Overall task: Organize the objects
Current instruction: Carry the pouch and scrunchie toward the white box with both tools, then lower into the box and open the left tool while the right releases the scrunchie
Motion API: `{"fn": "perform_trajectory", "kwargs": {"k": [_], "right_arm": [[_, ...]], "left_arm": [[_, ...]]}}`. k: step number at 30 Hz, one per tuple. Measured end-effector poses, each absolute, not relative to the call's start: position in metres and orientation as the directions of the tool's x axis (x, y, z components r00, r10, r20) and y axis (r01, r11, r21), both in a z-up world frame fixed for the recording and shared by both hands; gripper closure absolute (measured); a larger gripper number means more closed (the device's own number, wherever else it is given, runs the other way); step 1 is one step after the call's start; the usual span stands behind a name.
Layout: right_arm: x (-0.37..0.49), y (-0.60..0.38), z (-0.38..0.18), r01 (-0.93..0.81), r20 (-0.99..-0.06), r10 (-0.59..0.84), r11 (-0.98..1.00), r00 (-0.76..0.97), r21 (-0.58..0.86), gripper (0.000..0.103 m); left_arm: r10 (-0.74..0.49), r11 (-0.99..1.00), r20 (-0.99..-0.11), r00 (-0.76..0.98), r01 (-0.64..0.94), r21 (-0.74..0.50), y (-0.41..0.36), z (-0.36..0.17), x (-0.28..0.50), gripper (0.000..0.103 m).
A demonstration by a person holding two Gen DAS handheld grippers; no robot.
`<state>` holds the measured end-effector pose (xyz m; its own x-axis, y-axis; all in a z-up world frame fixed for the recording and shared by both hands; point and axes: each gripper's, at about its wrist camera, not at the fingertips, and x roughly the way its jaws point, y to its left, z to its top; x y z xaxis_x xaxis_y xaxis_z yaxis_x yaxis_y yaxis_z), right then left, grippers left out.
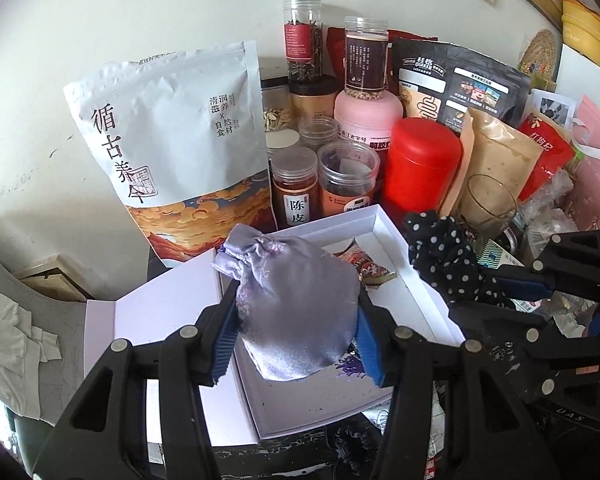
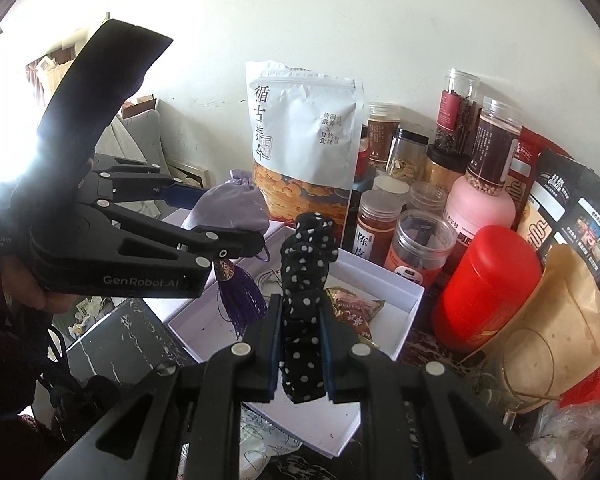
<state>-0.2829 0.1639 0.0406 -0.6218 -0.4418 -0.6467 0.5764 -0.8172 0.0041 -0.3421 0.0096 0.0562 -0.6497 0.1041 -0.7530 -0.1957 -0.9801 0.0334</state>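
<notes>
At the left, a lilac satin pouch (image 1: 296, 312) is held above the open white box (image 1: 416, 300) by the left gripper (image 1: 296, 340), whose jaws are closed partway onto its soft sides. A purple tassel (image 2: 242, 300) is seen dangling below the pouch over the box floor. To the right, a black polka-dot fabric piece (image 2: 306, 312) is pinched upright by the right gripper (image 2: 300, 354), its jaws narrowed tightly around the cloth, just beside the box's right edge.

If the box is meant as the destination, the pouch is best lowered flat into the bare near part of the floor, with the tassel tucked inside and not left across the rim. A small snack packet (image 1: 370, 270) already occupies the far corner and should be avoided. Behind the box, a large white pouch bag (image 1: 176, 140), spice jars (image 1: 294, 188) and a red canister (image 1: 420, 164) are crowded close on the worktop, so little room is left for swinging either load.
</notes>
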Motion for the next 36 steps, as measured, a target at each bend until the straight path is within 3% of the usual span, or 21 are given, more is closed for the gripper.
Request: {"fn": "perform_trajectory", "kwargs": {"k": [11,36], "right_arm": [[-0.320,0.159,0.014,0.551,-0.653,-0.465,-0.830,-0.598,0.086,0.087],[-0.363,0.151,-0.052,0.505,-0.761,-0.380,-0.859,-0.525,0.081,0.087]], "left_arm": [[0.072,-0.985,-0.777,-0.625,-0.166,0.042,0.007,0.019,-0.373,0.053],[0.050,-0.991,-0.845,-0.532,-0.131,0.024,0.008,-0.073,-0.424,0.053]]}}
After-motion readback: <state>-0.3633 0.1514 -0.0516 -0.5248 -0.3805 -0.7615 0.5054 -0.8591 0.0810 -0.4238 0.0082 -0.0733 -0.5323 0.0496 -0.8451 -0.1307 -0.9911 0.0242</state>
